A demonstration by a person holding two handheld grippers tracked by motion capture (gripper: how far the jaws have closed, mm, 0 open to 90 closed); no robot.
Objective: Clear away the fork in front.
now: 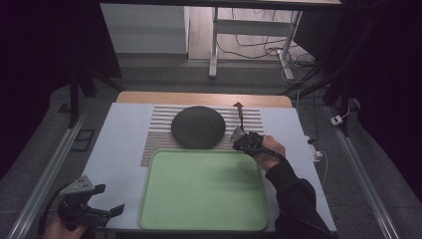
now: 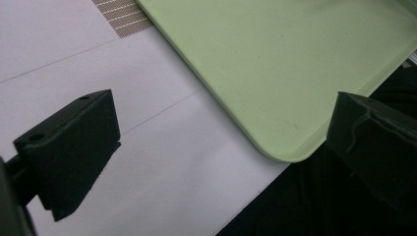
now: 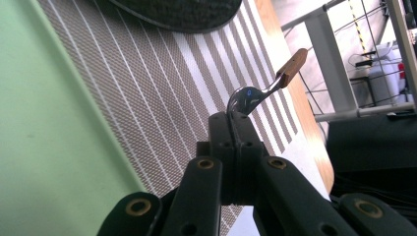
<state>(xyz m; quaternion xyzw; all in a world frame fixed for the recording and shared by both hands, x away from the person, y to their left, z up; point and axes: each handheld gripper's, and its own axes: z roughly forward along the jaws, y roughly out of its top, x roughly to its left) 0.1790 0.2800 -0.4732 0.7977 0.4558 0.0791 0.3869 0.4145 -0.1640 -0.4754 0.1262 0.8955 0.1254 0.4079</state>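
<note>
With your left tongs (image 1: 107, 199) released at the bench's near left corner, keep your right tongs (image 3: 235, 129) clenched on the spoon (image 3: 268, 83) bowl near the far right edge; it is light, stiff, slippery metal.

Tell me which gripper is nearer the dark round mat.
Right. The right gripper is just beside the mat's right edge, holding a spoon. The left gripper is far off at the table's near left corner, beyond the green tray.
</note>
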